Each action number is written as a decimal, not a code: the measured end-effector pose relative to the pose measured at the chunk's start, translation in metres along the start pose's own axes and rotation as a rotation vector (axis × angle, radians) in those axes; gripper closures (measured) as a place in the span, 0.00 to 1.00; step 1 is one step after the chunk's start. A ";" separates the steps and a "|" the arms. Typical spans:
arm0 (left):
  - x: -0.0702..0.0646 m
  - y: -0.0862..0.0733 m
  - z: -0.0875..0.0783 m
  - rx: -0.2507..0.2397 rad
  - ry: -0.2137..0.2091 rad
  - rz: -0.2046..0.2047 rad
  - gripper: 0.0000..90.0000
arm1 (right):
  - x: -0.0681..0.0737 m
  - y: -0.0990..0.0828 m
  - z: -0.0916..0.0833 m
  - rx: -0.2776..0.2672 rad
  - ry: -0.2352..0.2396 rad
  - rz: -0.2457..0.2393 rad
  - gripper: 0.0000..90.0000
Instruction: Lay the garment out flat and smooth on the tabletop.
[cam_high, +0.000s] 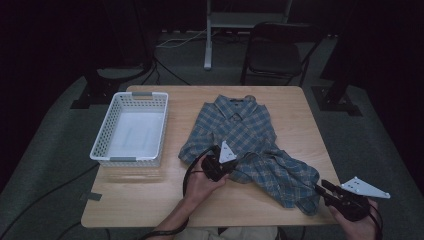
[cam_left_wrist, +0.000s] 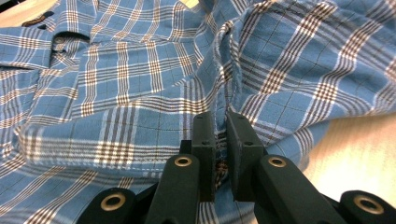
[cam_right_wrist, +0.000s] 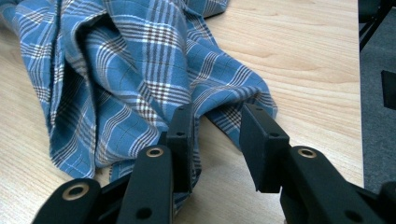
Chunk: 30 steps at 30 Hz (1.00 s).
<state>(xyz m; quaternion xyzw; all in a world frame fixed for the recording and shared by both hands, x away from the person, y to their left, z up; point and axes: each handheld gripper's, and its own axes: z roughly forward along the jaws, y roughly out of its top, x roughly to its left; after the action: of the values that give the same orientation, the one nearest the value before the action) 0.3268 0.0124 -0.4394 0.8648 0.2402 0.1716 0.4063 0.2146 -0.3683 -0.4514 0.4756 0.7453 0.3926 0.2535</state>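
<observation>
A blue plaid shirt (cam_high: 240, 130) lies crumpled on the wooden table (cam_high: 150, 200), collar toward the far edge. My left gripper (cam_high: 238, 164) is at the shirt's near middle. In the left gripper view its jaws (cam_left_wrist: 221, 123) are shut on a raised fold of the shirt (cam_left_wrist: 140, 70). My right gripper (cam_high: 321, 188) sits at the shirt's near right corner. In the right gripper view its jaws (cam_right_wrist: 217, 116) stand apart, with the tip of the shirt (cam_right_wrist: 130, 60) lying between them and bare wood showing in the gap.
A white slotted basket (cam_high: 107, 131) with nothing in it stands on the table's left part. A dark chair (cam_high: 275, 55) stands beyond the far edge. The table's right edge runs close by my right gripper.
</observation>
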 end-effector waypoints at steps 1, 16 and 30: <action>0.000 -0.001 -0.002 -0.004 -0.004 -0.003 0.93 | 0.000 0.000 0.000 -0.002 -0.001 0.000 0.72; 0.012 -0.025 -0.045 -0.010 0.019 -0.030 0.93 | -0.005 0.011 0.003 -0.018 -0.033 -0.002 0.69; 0.027 -0.055 -0.074 0.019 0.068 -0.086 0.93 | -0.008 0.018 0.012 -0.023 -0.045 -0.002 0.68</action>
<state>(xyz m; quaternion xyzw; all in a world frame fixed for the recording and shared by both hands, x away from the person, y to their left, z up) 0.2980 0.1036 -0.4348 0.8510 0.2924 0.1811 0.3968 0.2362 -0.3676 -0.4435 0.4807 0.7353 0.3899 0.2761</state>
